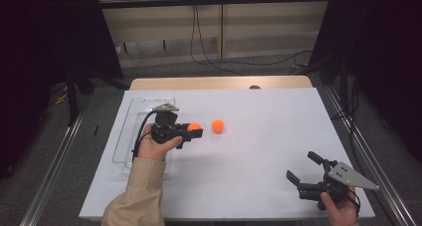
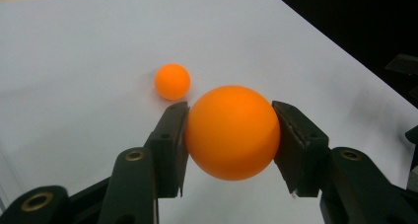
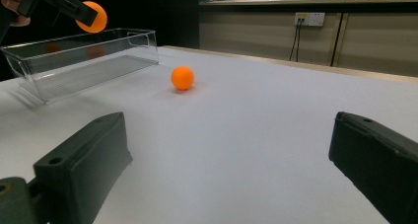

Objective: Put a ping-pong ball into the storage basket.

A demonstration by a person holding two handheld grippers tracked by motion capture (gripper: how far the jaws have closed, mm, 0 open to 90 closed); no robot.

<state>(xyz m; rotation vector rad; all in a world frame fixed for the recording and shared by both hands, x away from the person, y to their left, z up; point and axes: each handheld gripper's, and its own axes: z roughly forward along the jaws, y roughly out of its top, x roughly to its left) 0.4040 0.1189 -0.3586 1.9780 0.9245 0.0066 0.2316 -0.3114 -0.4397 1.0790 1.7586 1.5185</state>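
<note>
Orange ball gripped in my left tongs

My left tongs (image 2: 229,135) clamp one orange ball (image 2: 231,131) above the white surface (image 1: 259,151); a second ball (image 1: 218,126) lies just beyond them, the clear tray (image 3: 74,61) beside; my right tongs (image 1: 304,167) stand released, well apart

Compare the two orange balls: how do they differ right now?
The held ball is clamped between the left gripper pads; the loose ball is untouched. The held ball hangs above the table, as the right gripper view shows; the loose ball rests on the white table. The held ball sits nearer the clear tray; the loose ball lies further toward the table's middle. Both look alike: plain, round, orange.
</note>
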